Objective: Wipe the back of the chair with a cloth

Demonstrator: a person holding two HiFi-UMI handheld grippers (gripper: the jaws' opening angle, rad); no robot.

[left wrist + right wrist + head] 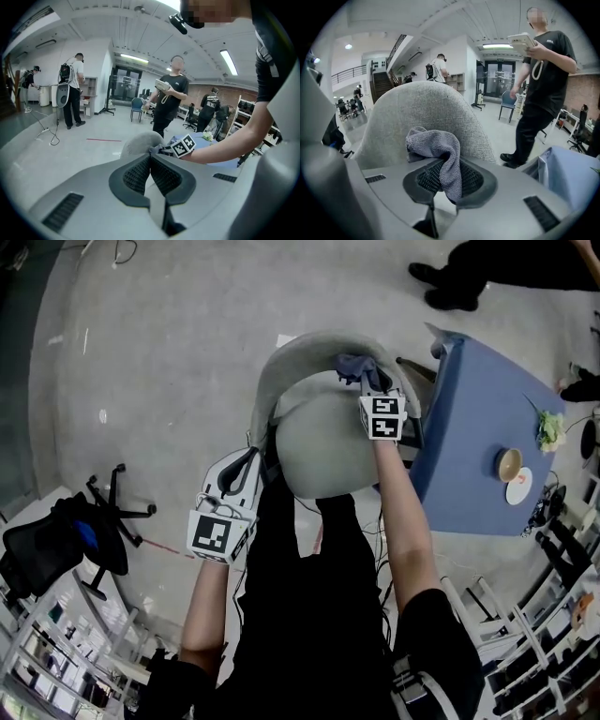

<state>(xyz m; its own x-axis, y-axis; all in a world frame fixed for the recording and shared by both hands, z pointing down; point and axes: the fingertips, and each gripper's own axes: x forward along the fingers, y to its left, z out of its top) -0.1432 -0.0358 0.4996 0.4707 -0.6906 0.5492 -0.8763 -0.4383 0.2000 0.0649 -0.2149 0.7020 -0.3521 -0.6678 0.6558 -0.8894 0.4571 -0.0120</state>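
Observation:
A grey fabric chair, with its curved back [305,354] and round seat [323,451], stands right in front of me. My right gripper [373,382] is shut on a grey-blue cloth [356,365] at the top right of the chair back. In the right gripper view the cloth [438,152] hangs bunched out of the gripper [443,172], close against the chair back [419,115]. My left gripper [251,457] hovers by the chair's left side. Its jaws are shut with nothing between them [150,158], and the chair back [140,140] shows beyond them.
A blue table [469,442] stands just right of the chair, carrying a cup [509,463], a saucer [521,486] and flowers [550,430]. A black office chair [66,542] is at the left. A person [543,75] stands beyond the chair. Shelving lines the lower edges.

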